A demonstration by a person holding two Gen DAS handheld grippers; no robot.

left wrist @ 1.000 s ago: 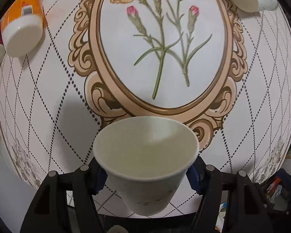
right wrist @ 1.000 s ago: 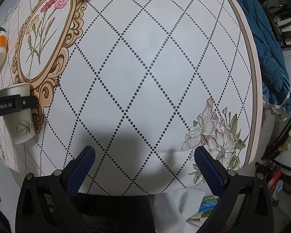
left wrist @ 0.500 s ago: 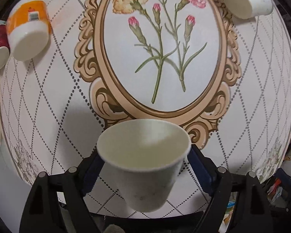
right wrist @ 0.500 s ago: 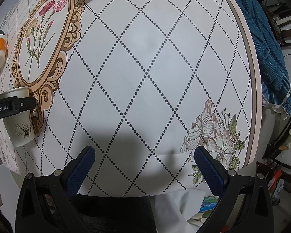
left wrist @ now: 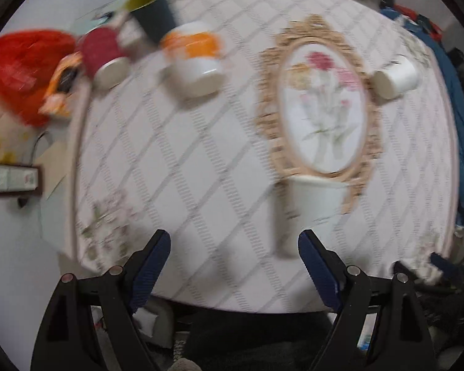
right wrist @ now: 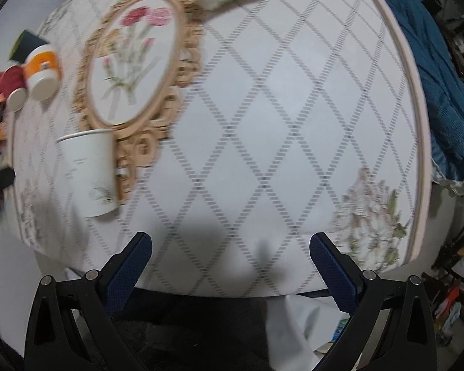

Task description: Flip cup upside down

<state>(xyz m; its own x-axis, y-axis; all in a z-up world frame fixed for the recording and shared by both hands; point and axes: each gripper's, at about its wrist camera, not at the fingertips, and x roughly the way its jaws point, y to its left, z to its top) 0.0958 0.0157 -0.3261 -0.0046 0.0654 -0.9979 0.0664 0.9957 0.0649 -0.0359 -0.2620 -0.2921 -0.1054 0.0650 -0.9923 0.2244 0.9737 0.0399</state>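
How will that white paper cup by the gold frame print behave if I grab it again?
The paper cup looks thin-walled and apparently empty, so probably very light and easily crushed by a firm squeeze. Standing rim-up on its narrower base, it seems apt to tip if nudged near the rim. On its side, its taper would likely make it roll in a curve.

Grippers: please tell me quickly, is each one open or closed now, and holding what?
Left gripper: open, holding nothing; the paper cup stands free on the table.
Right gripper: open, holding nothing.
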